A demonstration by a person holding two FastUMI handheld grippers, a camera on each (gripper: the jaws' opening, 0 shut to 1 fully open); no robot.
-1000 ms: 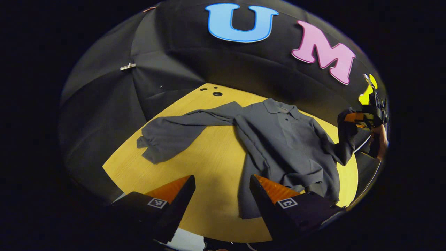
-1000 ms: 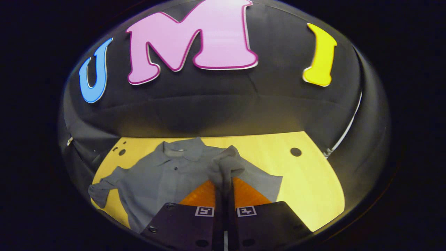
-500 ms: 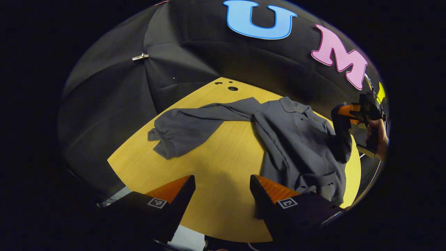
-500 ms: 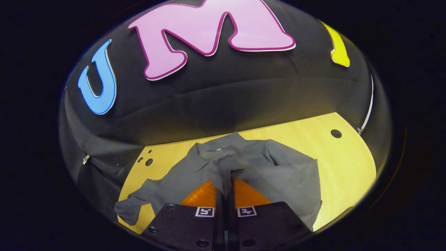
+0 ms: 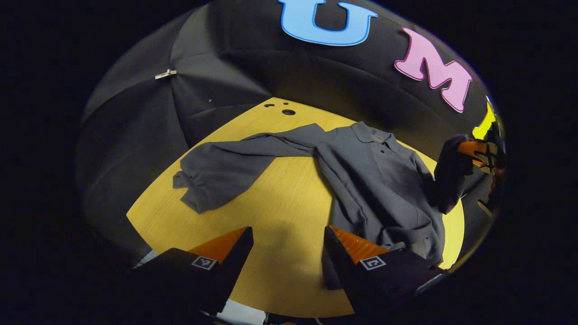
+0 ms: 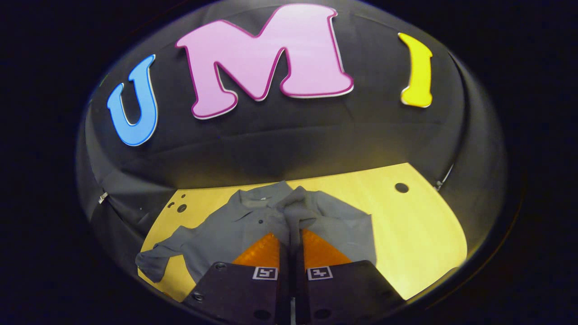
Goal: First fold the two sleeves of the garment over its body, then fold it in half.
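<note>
Right, my right gripper [image 6: 290, 239] pinches one limp sleeve [image 6: 295, 212]; left gripper [image 5: 286, 253] spread, so I'd grab the far cuff [image 5: 189, 189] ahead-left

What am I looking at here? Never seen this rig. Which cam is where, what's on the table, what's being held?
No robot arm: a person holds a two-finger gripper in each hand, and a fisheye camera rides on each, looking along its fingers.

In the left gripper view, the left gripper is open and empty above the wooden table. A dark grey long-sleeved shirt lies there, one sleeve spread flat to the side. Farther off, the right gripper holds the other sleeve up off the table.

In the right gripper view, that gripper's fingers are shut on this sleeve's end, above the shirt's body.
</note>
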